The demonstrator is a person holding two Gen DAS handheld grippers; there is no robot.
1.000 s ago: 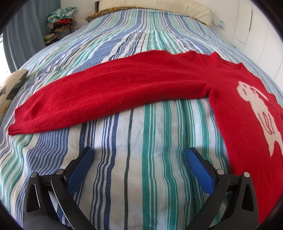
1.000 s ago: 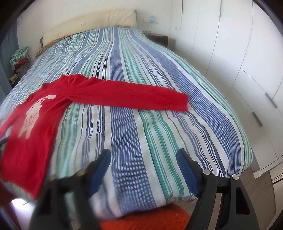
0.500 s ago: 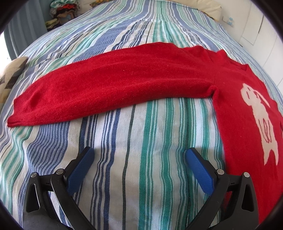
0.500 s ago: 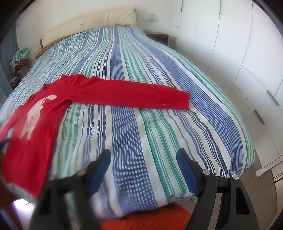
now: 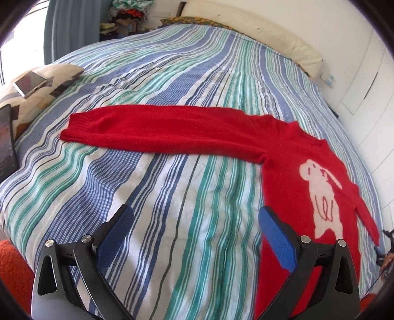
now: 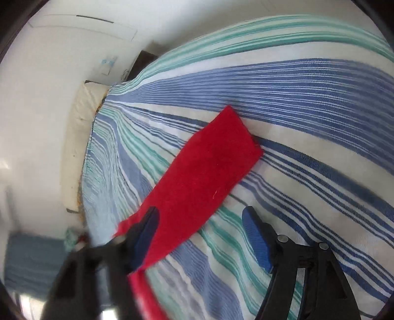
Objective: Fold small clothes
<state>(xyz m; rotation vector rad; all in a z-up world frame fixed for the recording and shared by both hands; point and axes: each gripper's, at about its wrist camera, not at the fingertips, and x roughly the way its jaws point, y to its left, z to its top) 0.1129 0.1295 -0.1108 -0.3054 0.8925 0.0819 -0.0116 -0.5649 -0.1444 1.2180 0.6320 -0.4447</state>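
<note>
LOCATION: home bedroom | EVIDENCE: bed under striped cover; cream headboard cushion at 12 o'clock; patterned pillow at 10 o'clock; clothes pile at 11 o'clock; white wardrobe doors at 2 o'clock

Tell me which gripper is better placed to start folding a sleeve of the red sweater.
Right. The right gripper is open just above its sleeve, jaws having just narrowed with nothing between them. The left gripper hangs open over bare bedspread, well short of its sleeve.
</note>
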